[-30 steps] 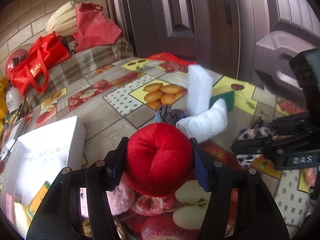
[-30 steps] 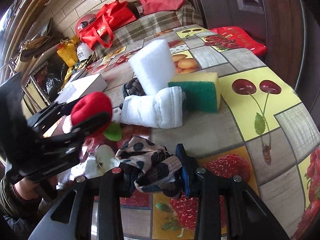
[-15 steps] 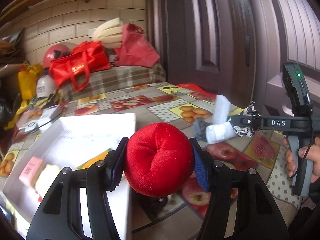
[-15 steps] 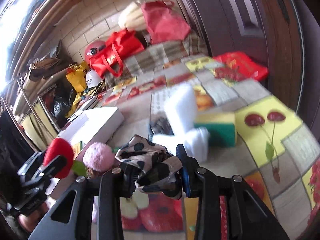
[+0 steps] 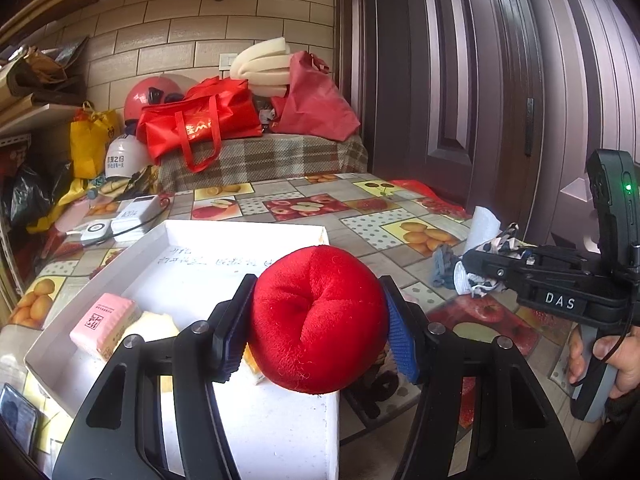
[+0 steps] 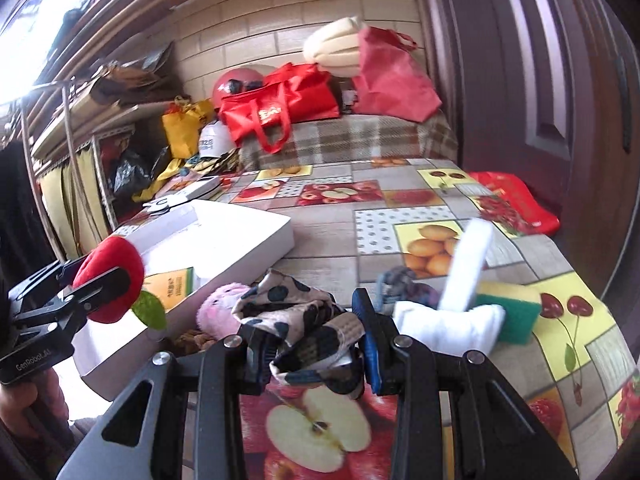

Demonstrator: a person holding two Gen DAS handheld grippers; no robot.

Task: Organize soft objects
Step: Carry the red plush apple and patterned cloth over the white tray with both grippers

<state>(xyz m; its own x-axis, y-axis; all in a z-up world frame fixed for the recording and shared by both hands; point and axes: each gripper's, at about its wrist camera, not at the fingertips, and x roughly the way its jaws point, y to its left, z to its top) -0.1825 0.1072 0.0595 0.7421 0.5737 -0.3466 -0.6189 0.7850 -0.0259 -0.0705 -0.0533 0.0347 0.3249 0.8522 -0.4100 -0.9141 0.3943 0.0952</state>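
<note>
Squashing slightly between the left gripper [image 5: 316, 320] pads over the white box [image 5: 244, 256], the red plush apple [image 5: 318, 318] looks light and springy, while beside that box the right gripper [image 6: 310, 354] pinches a limp spotted cloth [image 6: 296, 324].

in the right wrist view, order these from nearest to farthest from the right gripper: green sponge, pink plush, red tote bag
1. pink plush: just left of the right gripper, on the table.
2. green sponge: to the right, farther off.
3. red tote bag: on the plaid-covered bench at the back.
</note>
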